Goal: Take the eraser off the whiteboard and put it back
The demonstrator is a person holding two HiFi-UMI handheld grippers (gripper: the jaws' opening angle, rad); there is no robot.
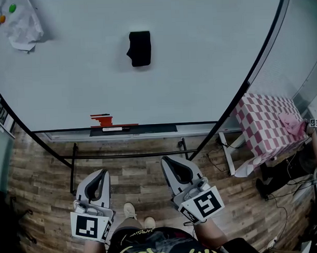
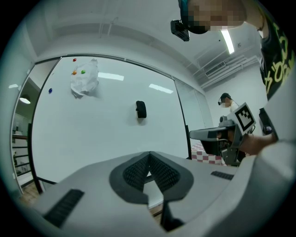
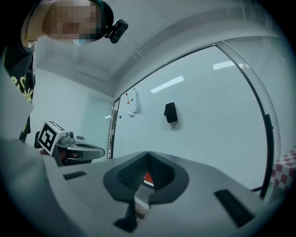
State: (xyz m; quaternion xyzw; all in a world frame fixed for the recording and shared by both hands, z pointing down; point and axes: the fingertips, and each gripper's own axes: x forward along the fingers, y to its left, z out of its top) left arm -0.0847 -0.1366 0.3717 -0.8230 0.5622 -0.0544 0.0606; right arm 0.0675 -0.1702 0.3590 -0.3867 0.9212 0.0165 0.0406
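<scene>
Partly, the whiteboard [image 1: 197,54] bearing the dark eraser [image 1: 140,48] runs out of view.

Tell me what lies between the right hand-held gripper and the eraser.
From the right hand-held gripper, the head view shows wooden floor, the board's tray, then bare whiteboard up to the eraser.

The wooden floor [image 1: 134,176] from my left tongs [image 1: 100,174] and right tongs [image 1: 170,162] to the whiteboard [image 1: 197,54] is open. At 12 o'clock the board is bare all around the black eraser [image 1: 140,48]. A crumpled paper [image 1: 21,24] hangs at 11 o'clock. Low down, the tray [image 1: 148,129] with a red thing [image 1: 102,120] sticks out, and a black bar [image 1: 128,155] runs under it. At 3 o'clock a checkered table [image 1: 265,125] blocks the way.
</scene>
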